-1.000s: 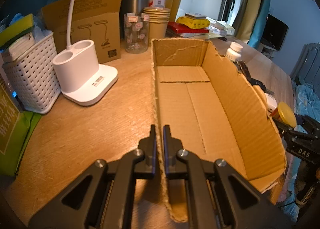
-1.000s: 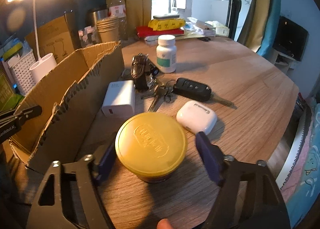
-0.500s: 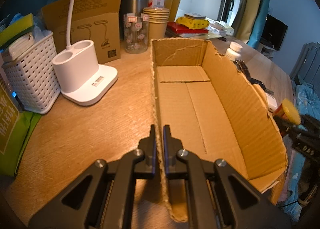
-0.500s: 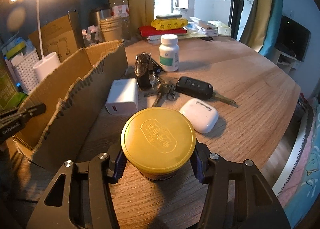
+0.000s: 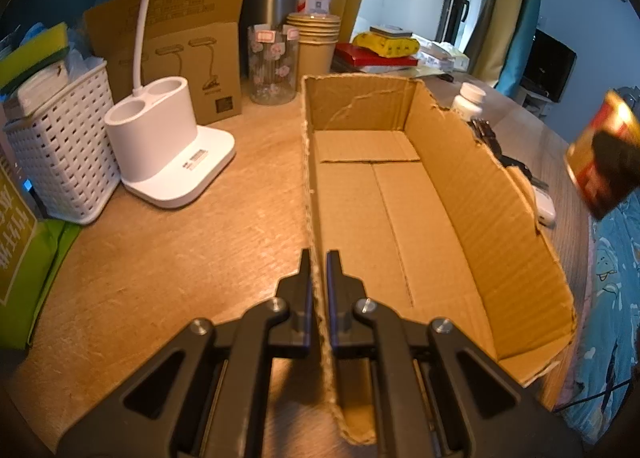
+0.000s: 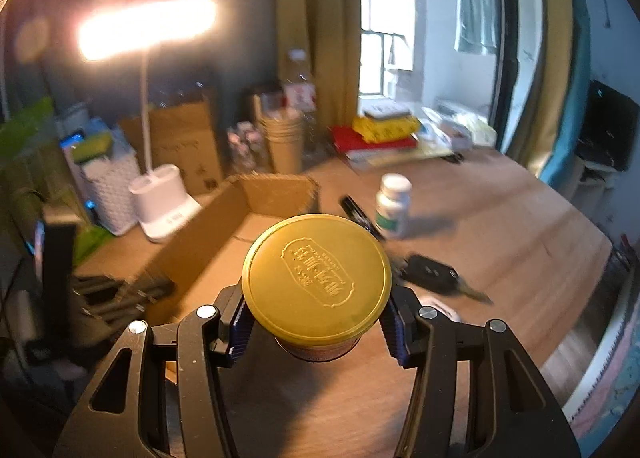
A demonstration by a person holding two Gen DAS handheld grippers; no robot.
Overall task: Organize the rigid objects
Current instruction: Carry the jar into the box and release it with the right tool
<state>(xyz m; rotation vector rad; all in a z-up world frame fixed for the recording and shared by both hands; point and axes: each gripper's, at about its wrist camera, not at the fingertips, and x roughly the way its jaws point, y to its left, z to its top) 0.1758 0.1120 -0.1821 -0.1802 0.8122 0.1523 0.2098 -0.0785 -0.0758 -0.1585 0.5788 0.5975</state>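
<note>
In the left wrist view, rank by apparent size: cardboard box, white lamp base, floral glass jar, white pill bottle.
1. cardboard box, by far the largest.
2. white lamp base.
3. floral glass jar.
4. white pill bottle, though the box wall hides its lower part, so its full size is unsure.

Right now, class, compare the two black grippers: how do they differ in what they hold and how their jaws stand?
The left gripper pinches the thin side wall of the open brown cardboard box, jaws nearly together; the right gripper clamps the round yellow-lidded jar, jaws set wide. The left gripper sits low at the box's rim; the right gripper holds the jar in the air, clear of the wooden table. Both are shut on something.
</note>
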